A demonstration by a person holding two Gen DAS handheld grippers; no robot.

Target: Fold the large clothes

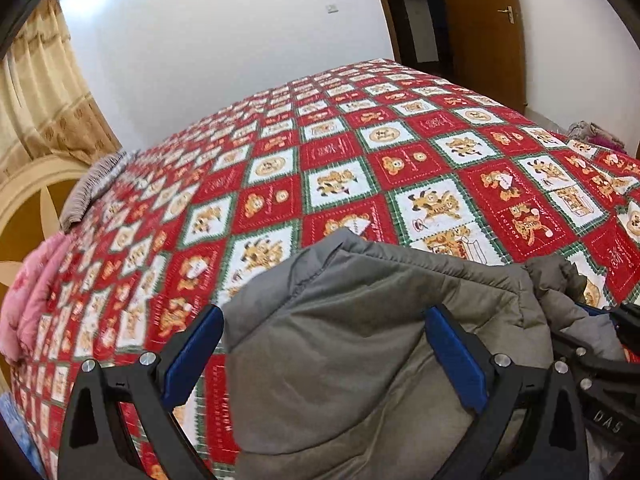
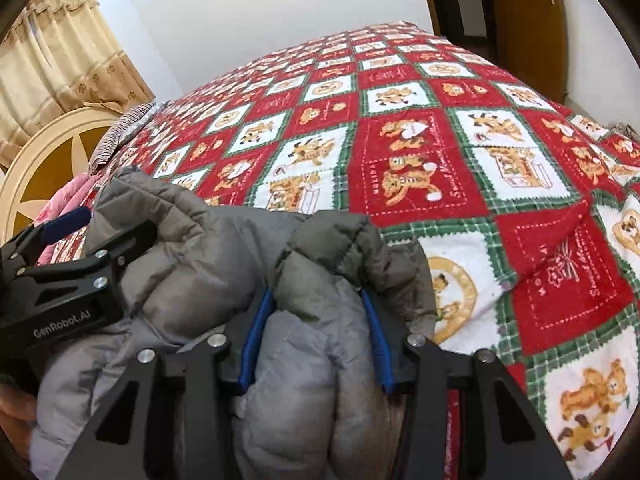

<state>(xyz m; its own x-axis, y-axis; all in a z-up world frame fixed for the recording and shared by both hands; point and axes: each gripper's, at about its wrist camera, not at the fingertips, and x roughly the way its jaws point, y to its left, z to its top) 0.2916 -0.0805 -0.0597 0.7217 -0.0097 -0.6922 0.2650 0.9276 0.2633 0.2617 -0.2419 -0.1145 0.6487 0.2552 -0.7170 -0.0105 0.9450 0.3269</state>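
The left hand-held gripper (image 1: 324, 350) stands wide, its blue pads (image 1: 456, 356) spread to either side of a thick fold of the grey padded jacket (image 1: 360, 320); the left pad lies clear of the cloth over the bedspread, so it grips nothing. The right hand-held gripper (image 2: 316, 336) is at a narrower gap, and its blue pads (image 2: 256, 340) press on both sides of a puffy roll of the same jacket (image 2: 304, 380), holding it. In the right wrist view the left gripper shows at 9 o'clock, resting against the jacket; in the left wrist view the right gripper shows at 4 o'clock. The jacket lies bunched at the near edge of the bed, at 6 o'clock in both views. Beyond it, toward 12 o'clock, spreads the red, white and green bedspread (image 1: 360, 152) with its bear squares. A pink blanket (image 1: 32, 292) sits at 9 o'clock, beige curtains (image 1: 44, 92) at 10 o'clock, and a wooden door (image 1: 480, 20) at 1 o'clock.
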